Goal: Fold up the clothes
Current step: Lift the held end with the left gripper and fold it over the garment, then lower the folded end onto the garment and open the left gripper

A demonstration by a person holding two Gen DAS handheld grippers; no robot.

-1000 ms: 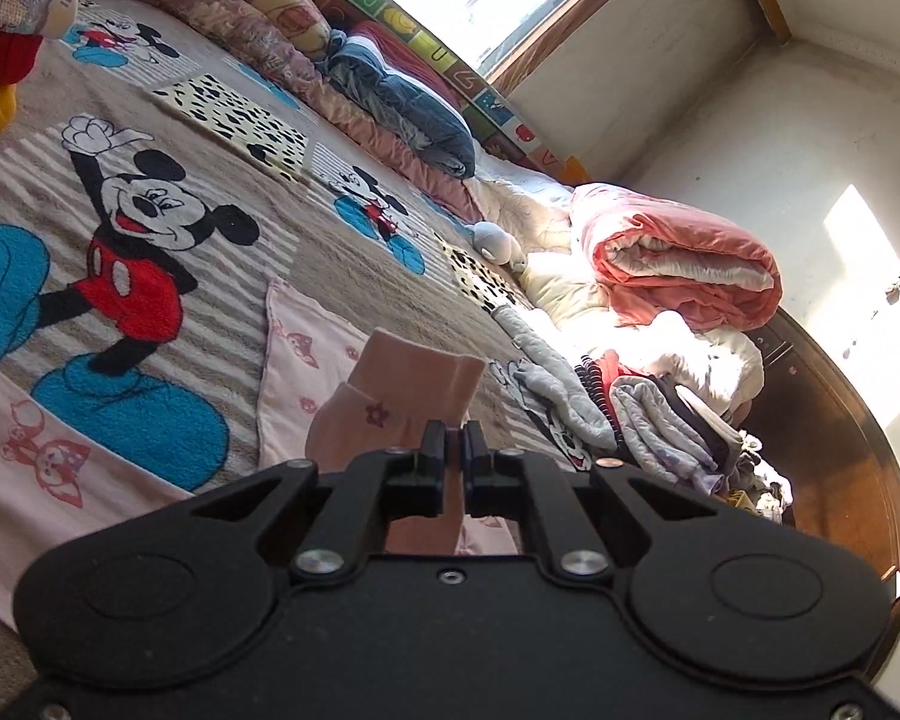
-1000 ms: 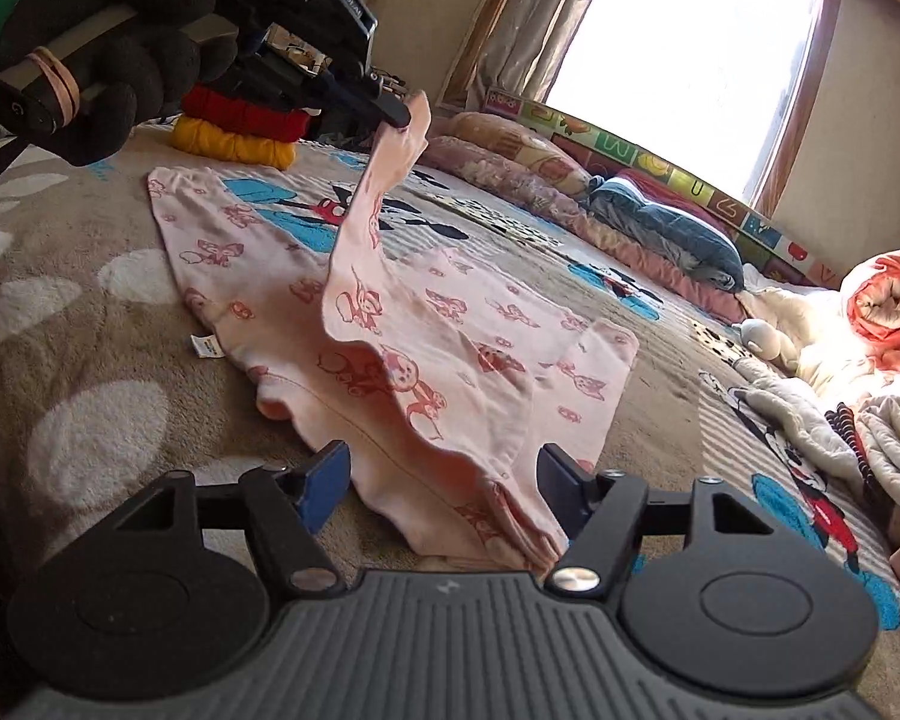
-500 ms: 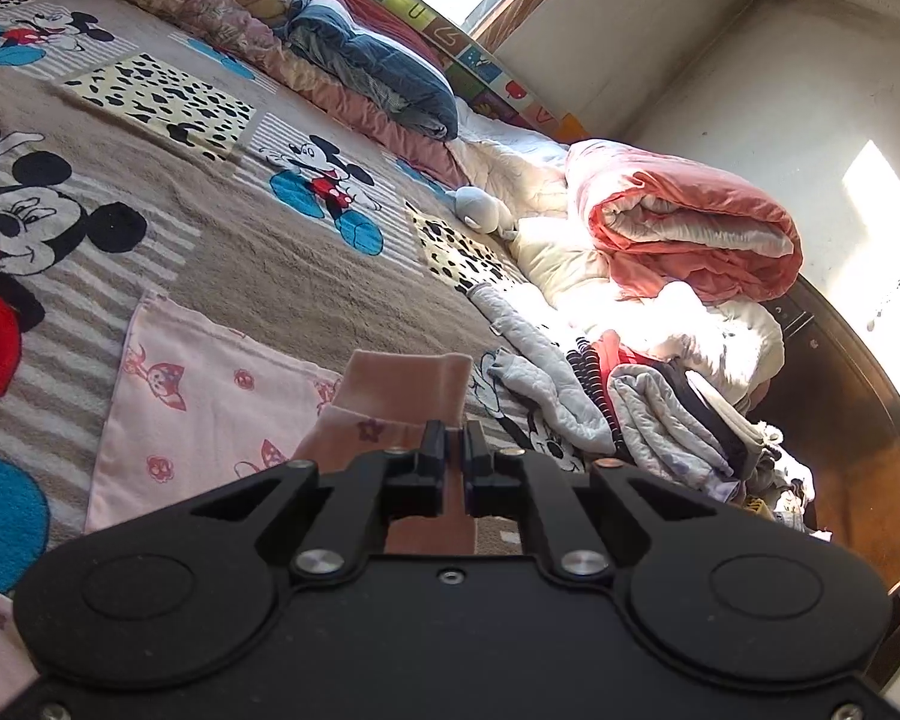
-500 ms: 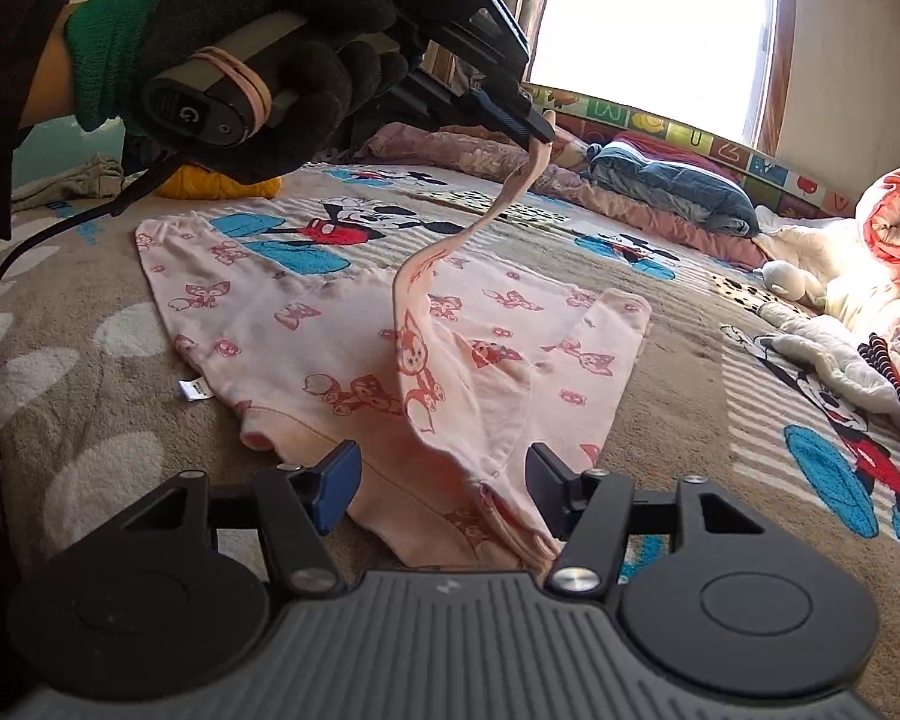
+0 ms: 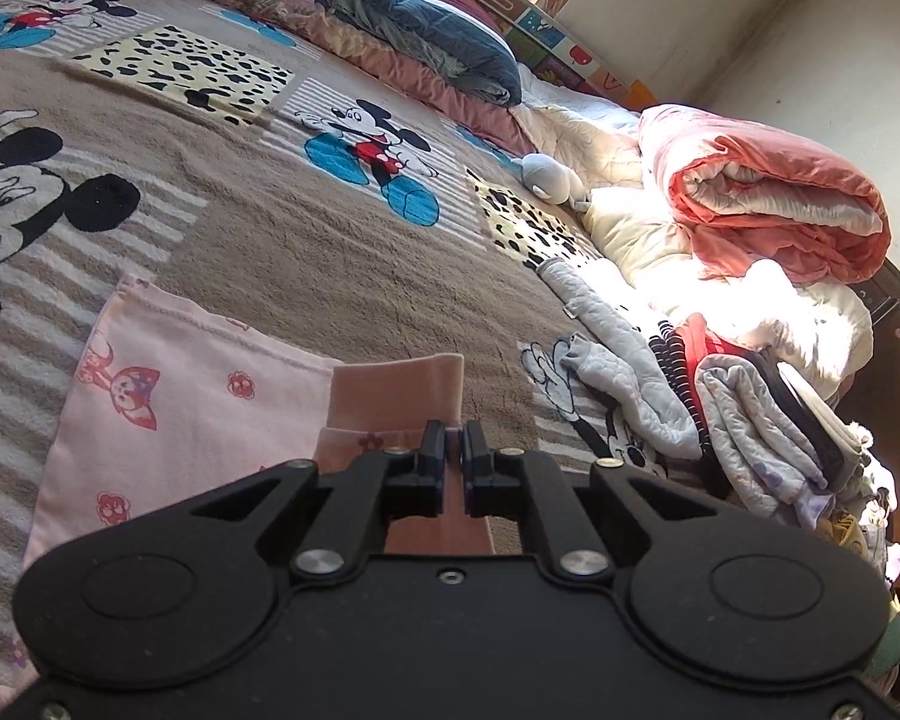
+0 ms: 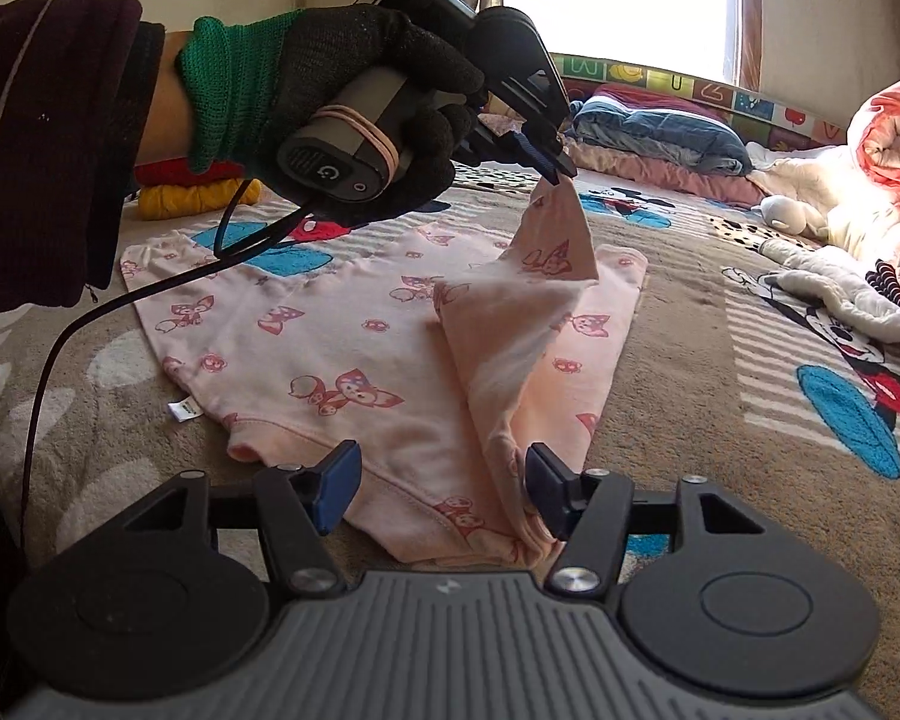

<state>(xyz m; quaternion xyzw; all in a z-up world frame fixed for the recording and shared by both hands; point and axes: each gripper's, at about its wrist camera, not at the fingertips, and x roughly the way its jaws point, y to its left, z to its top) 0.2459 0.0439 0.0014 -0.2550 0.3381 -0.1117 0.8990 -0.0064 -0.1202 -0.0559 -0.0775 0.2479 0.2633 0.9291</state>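
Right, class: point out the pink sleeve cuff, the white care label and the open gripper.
pink sleeve cuff (image 5: 399,387), left wrist view: on the ribbed band ahead of the fingers.
white care label (image 6: 182,410), right wrist view: on the tag's face.
right gripper (image 6: 435,489), right wrist view: midway between its fingertips.
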